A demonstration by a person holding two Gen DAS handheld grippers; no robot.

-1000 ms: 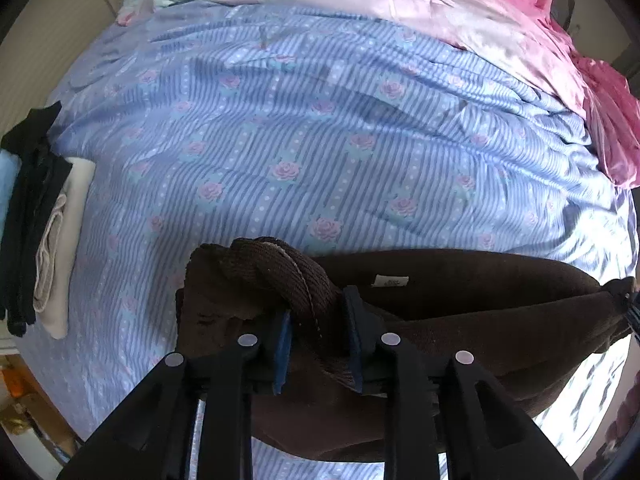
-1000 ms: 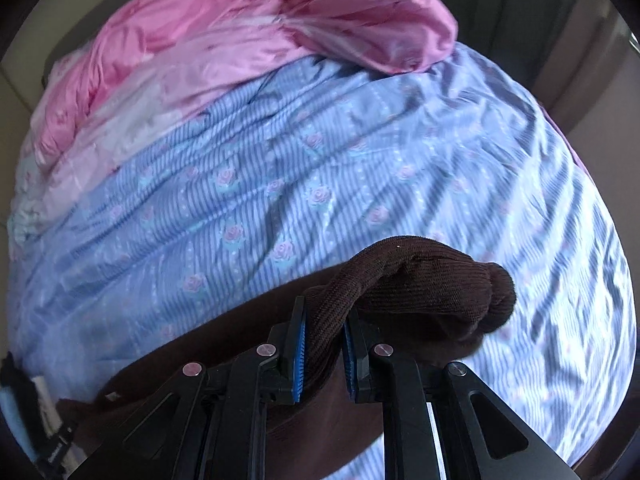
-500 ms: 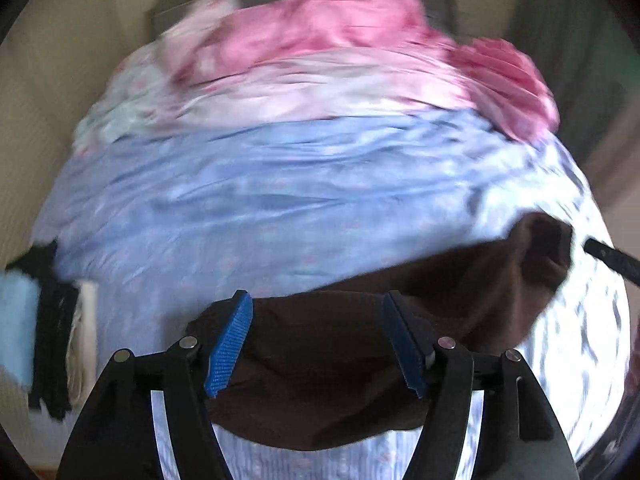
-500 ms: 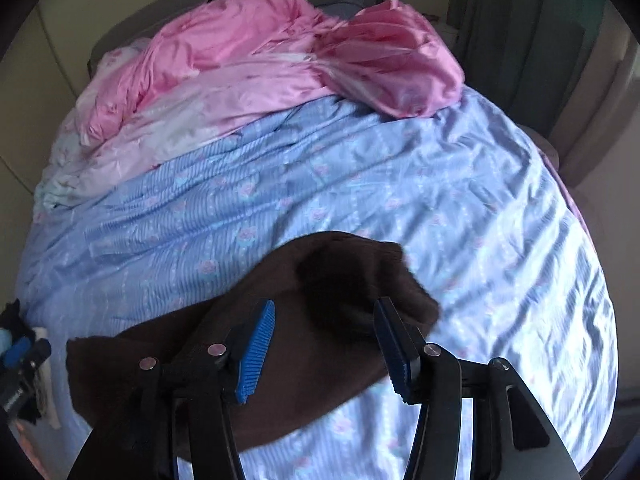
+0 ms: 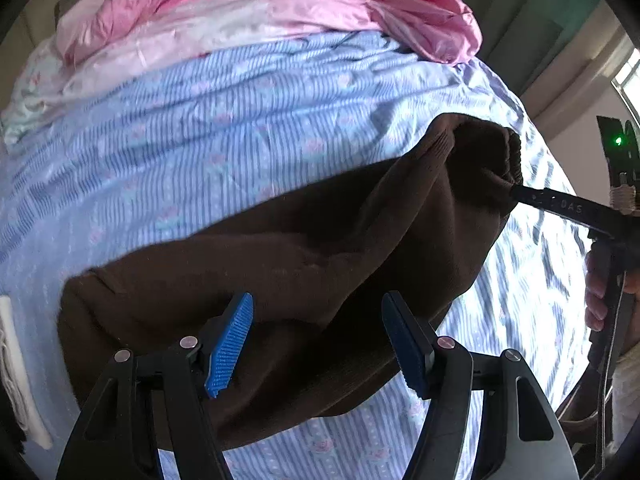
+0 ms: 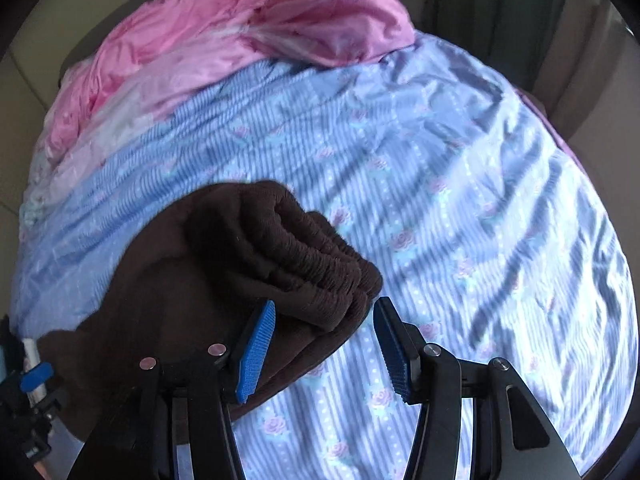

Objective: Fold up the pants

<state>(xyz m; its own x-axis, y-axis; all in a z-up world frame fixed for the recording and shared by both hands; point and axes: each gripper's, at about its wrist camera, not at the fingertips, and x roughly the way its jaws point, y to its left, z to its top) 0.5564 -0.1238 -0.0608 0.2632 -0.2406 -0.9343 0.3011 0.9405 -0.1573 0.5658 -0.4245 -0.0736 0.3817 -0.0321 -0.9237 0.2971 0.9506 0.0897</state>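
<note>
The brown pants (image 5: 280,280) are shown lying folded across the near part of the bed, on the blue striped sheet (image 5: 240,128) printed with small roses. Their ribbed elastic waistband (image 6: 320,264) is bunched at the right end of the garment, its layers stacked one upon another. The left gripper (image 5: 316,344) is held above the near edge of the pants with its blue-padded jaws spread wide; nothing is held between them. The right gripper (image 6: 324,348) is likewise seen wide open, just beside the waistband; its left pad (image 6: 256,352) lies close against the fabric, though whether it is touched cannot be told, and its right pad (image 6: 394,356) is over bare sheet. In the left wrist view the right gripper (image 5: 560,208) is seen from the side at the waistband end. A crumpled pink satin cover (image 6: 240,48) is heaped at the far end of the bed. Pale folded cloth (image 5: 20,380) is visible at the left margin.
</note>
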